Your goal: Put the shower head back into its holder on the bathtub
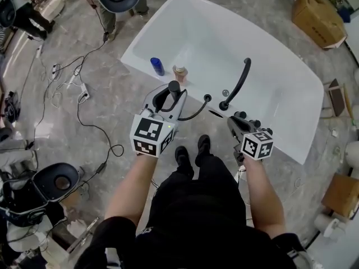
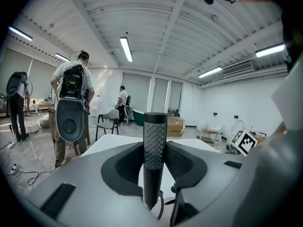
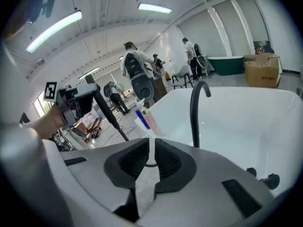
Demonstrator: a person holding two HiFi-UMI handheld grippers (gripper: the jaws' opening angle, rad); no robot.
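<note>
Left gripper (image 1: 168, 101) is clamped on the black shower head (image 2: 155, 141) over the bathtub (image 1: 269, 88) near rim; right gripper (image 3: 150, 151) is empty, jaws a slim gap apart.

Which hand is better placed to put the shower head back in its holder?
Left. The left gripper has the shower head clamped by its handle; the right gripper holds nothing.

Bright overhead tubes (image 2: 126, 49), fisheye-warped edges

left tongs (image 1: 169, 98): clamped on shower head (image 2: 155, 138), forearm forward | right tongs (image 3: 152, 159): narrow gap, empty
</note>
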